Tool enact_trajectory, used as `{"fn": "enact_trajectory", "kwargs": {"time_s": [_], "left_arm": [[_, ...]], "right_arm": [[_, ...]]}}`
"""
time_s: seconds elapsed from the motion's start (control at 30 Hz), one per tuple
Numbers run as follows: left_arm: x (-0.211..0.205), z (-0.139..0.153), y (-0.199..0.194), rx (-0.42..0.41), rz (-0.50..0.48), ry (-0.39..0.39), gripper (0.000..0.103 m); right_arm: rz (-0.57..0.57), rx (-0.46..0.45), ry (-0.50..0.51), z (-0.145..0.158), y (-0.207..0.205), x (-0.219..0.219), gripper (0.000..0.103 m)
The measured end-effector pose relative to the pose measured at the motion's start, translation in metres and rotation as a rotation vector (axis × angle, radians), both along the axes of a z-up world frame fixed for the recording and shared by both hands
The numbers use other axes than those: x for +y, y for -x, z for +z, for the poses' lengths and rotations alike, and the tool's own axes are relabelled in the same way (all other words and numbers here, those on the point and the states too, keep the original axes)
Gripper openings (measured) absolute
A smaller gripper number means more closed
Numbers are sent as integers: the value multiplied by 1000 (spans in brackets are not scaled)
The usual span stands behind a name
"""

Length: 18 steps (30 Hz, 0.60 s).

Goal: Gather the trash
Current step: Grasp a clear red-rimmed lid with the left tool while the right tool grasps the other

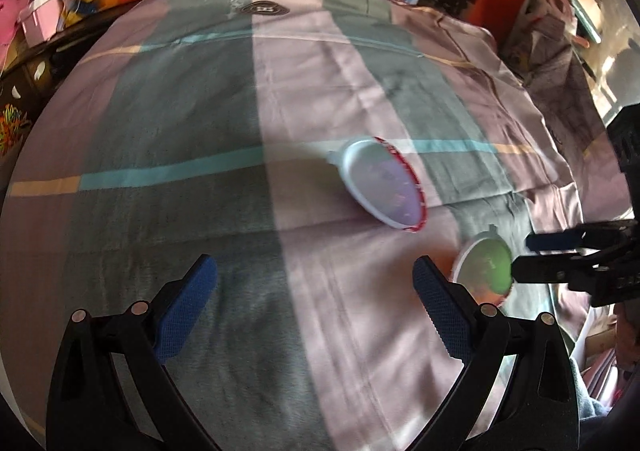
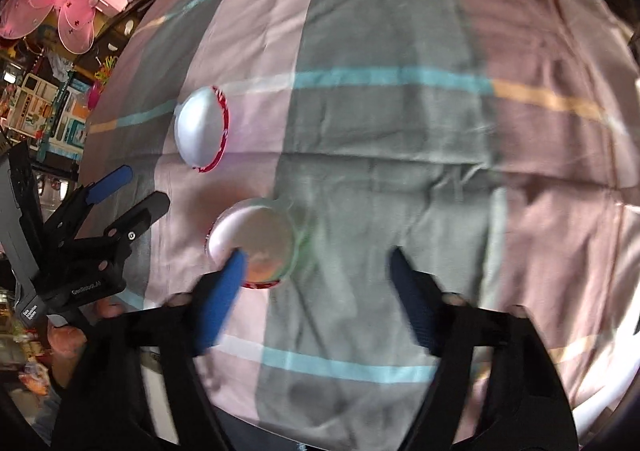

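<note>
- Left wrist view: two empty plastic cups lie tipped on their sides on a striped bedsheet [image 1: 168, 123]; the red-rimmed cup [image 1: 382, 185] sits mid-sheet, the green-tinted cup [image 1: 486, 269] nearer the right gripper [image 1: 520, 257]
- Left gripper [image 1: 316, 307] hangs over bare sheet with jaws spread wide and nothing between them
- Right wrist view: the right gripper [image 2: 316, 291] has its jaws partly spread, one pad overlapping the near cup [image 2: 256, 239]; no pinch is visible
- Both cups look thin, light and easily crushed, likely to roll or skid on the soft cloth; I would take hold across the rim or side wall with gentle pressure
- Motion blur smears the near cup and the right pads, so whether the pad touches the cup cannot be told
- Whether anything remains inside either cup is unclear, and no trash bin is in view
</note>
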State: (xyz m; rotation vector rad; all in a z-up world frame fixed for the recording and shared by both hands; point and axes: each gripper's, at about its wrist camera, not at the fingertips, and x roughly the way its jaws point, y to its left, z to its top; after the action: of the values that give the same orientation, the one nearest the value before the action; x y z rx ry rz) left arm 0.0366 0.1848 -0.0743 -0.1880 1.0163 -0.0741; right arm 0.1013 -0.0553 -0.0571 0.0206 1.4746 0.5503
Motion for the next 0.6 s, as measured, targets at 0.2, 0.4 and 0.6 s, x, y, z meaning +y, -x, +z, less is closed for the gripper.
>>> {"fn": "enact_trajectory", "kwargs": {"time_s": [0.2, 0.4, 0.6], "left_arm": [[9, -2, -7, -2, 13, 17, 98], [4, 0, -21, -11, 2, 33, 98], [-14, 0, -43, 13, -24, 23, 66]], "right_arm": [[14, -7, 16, -10, -1, 9, 13], [17, -59, 36, -5, -7, 10, 5], [-38, -98, 61, 0, -17, -10, 5]]}}
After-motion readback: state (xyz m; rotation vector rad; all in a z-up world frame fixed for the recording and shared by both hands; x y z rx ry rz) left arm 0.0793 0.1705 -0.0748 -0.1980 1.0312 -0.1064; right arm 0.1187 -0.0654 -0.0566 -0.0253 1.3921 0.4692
